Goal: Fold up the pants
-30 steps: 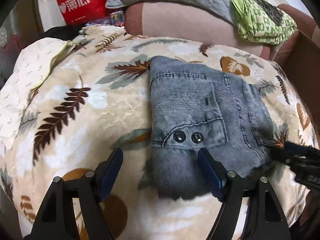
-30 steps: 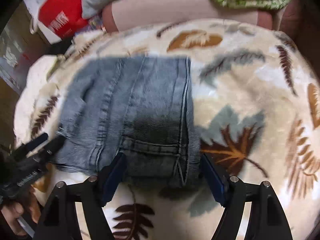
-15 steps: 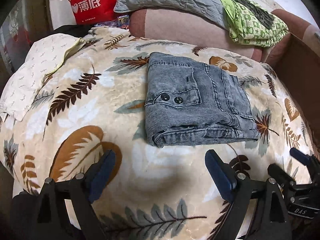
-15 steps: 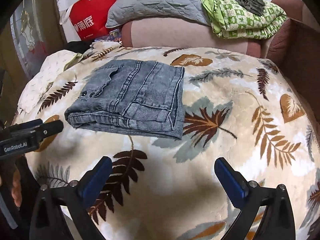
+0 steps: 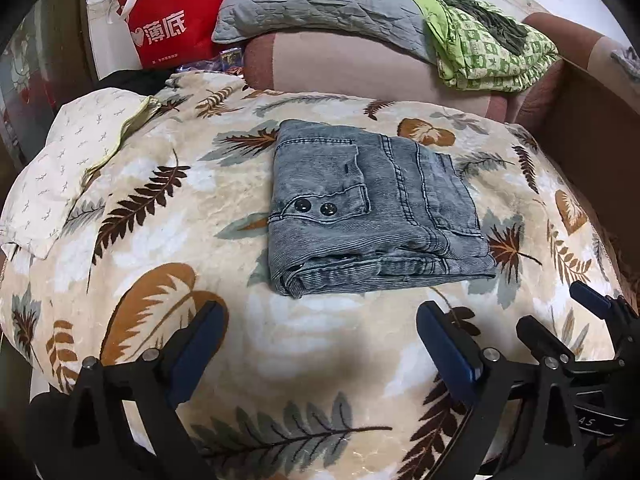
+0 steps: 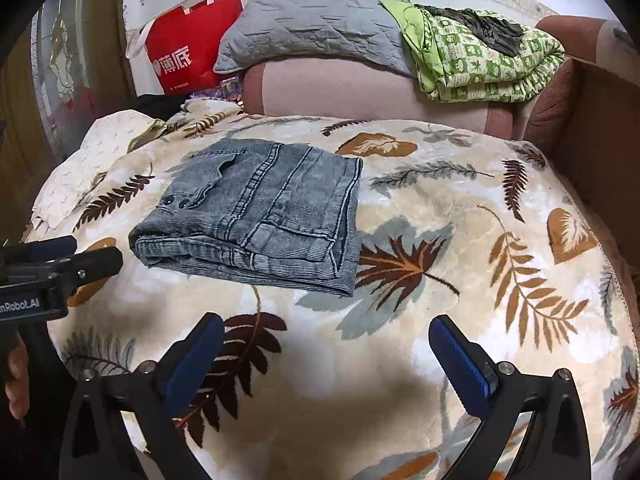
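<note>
Grey-blue denim pants (image 5: 368, 208) lie folded into a compact rectangle on a leaf-patterned blanket (image 5: 160, 240). They also show in the right wrist view (image 6: 264, 208), left of centre. My left gripper (image 5: 320, 320) is open and empty, pulled back from the near edge of the pants. My right gripper (image 6: 324, 332) is open and empty, also back from the pants. The right gripper shows at the lower right of the left wrist view (image 5: 560, 316); the left gripper shows at the left edge of the right wrist view (image 6: 60, 258).
A pink sofa back (image 6: 360, 88) carries a grey cushion (image 6: 316, 28) and a folded green blanket (image 6: 480, 64). A red bag (image 6: 188, 56) stands behind. A white patterned cloth (image 5: 68, 160) lies at the left. A brown box wall (image 6: 600, 140) rises at the right.
Both grippers have let go of the folded pants and drawn back toward me. The pants now lie farther away and rest flat on the blanket.
</note>
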`<control>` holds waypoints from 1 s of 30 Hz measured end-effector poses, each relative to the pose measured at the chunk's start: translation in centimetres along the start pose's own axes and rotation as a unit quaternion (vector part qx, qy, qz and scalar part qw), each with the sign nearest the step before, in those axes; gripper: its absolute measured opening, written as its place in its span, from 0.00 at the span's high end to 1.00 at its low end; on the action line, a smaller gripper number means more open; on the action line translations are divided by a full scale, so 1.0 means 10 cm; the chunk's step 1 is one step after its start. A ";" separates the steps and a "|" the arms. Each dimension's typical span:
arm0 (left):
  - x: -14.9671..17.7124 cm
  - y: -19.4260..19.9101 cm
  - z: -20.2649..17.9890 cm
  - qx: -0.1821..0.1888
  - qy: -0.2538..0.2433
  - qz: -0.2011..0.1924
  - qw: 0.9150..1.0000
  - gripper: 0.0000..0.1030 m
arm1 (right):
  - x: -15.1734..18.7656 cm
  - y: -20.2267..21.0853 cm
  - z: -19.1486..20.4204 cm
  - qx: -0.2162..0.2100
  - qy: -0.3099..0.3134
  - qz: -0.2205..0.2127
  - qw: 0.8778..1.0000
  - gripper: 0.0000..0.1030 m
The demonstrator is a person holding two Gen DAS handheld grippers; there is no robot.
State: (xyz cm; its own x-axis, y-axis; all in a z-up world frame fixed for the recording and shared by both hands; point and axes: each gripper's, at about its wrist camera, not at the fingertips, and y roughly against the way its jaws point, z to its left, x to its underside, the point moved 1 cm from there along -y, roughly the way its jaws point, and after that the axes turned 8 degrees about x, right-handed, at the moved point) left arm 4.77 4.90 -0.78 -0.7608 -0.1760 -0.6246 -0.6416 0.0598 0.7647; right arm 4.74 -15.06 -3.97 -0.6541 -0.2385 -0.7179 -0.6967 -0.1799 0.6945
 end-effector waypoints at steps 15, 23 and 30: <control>0.00 0.01 0.02 0.035 -0.003 -0.004 0.999 0.00 | -0.02 0.01 0.04 0.018 0.013 0.002 1.000 0.00; -0.09 0.01 0.10 0.041 0.008 -0.013 0.999 0.00 | -0.09 0.01 0.05 0.021 0.011 0.007 1.000 0.00; -0.14 0.01 0.08 0.022 0.002 -0.015 1.000 0.00 | -0.18 0.01 0.07 0.018 0.016 -0.001 1.000 0.00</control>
State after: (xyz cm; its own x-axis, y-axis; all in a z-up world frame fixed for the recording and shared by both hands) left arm 5.70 5.92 0.00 -0.7404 -0.1818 -0.6471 -0.6684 0.0974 0.7374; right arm 5.66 -13.96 -2.68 -0.6431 -0.2694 -0.7168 -0.7083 -0.1464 0.6905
